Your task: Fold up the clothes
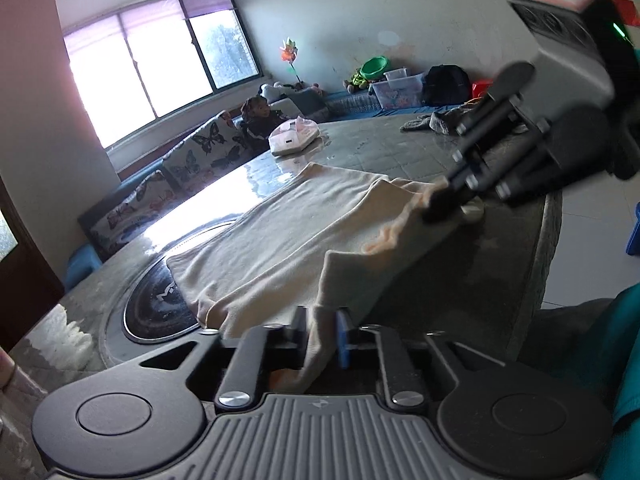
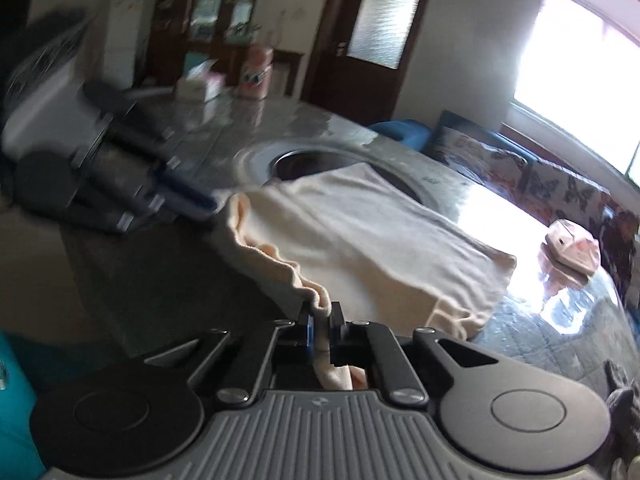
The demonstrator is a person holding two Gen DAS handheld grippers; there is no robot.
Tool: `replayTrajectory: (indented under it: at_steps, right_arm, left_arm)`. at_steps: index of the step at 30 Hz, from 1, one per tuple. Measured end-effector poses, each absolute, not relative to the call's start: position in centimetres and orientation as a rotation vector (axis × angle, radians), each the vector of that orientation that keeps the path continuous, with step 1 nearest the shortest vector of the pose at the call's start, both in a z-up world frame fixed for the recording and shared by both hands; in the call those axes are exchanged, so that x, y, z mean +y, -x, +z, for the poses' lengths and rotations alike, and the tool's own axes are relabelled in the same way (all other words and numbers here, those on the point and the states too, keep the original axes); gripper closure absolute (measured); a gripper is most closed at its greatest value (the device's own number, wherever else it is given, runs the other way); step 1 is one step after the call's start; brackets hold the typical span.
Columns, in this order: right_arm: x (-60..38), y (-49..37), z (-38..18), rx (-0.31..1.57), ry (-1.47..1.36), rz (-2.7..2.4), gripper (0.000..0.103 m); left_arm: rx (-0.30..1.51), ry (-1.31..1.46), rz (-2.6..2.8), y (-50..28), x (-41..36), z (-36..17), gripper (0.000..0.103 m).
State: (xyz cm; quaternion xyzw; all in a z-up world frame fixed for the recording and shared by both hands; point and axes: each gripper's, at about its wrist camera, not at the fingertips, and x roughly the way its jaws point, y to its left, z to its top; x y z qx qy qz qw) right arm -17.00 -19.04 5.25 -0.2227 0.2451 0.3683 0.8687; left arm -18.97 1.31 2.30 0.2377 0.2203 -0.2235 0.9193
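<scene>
Lying spread across the grey stone bench [image 1: 460, 272], partly covering the round black hob [image 1: 156, 304]: cream garment [image 1: 288, 232]. Pinching its near edge, lifted off the bench: left gripper [image 1: 322, 332], fingers clamped on cloth. Gripping the same ruffled edge further along: right gripper [image 2: 320, 326], fingers closed on fabric.

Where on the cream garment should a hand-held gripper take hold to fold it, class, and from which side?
Grip the wavy near hem of the cream garment, one corner each, coming from the table's near edge. That hem is already lifted and bunched, so fingers close round it, while the far end lies flat. The left hand-held gripper and right hand-held gripper hold it just so.
</scene>
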Motion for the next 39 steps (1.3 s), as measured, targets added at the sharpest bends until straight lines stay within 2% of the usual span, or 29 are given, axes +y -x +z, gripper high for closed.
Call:
replayTrajectory:
  at_steps: [3, 8, 10, 12, 15, 30, 39]
  right_arm:
    - [-19.3, 16.4, 6.1, 0.503, 0.446, 0.761, 0.098]
    - [-19.3, 16.2, 6.8, 0.495, 0.414, 0.747, 0.098]
    - [-19.3, 16.3, 6.8, 0.488, 0.41, 0.743, 0.098]
    - [-19.3, 16.6, 6.9, 0.484, 0.407, 0.743, 0.098]
    - [-19.7, 17.3, 7.2, 0.463, 0.402, 0.746, 0.098]
    - [-22.7, 23.1, 12.2, 0.445, 0.363, 0.854, 0.099]
    - [-22.4, 17.7, 14.4, 0.496, 0.336, 0.845, 0.099]
  left_arm:
    - [0.421, -0.525, -0.437, 19.5, 1.1, 1.9, 0.055]
    - [0.432, -0.549, -0.432, 18.7, 0.7, 0.9, 0.055]
    - [0.436, -0.556, -0.428, 18.3, 0.7, 0.7, 0.06]
    - [0.442, -0.55, -0.433, 18.0, 0.9, 0.7, 0.086]
    - [0.45, -0.518, -0.449, 18.0, 1.4, 1.2, 0.098]
    - [0.441, -0.411, -0.536, 24.9, 2.1, 7.3, 0.098]
    - [0.424, -0.413, -0.501, 19.4, 2.0, 9.2, 0.098]
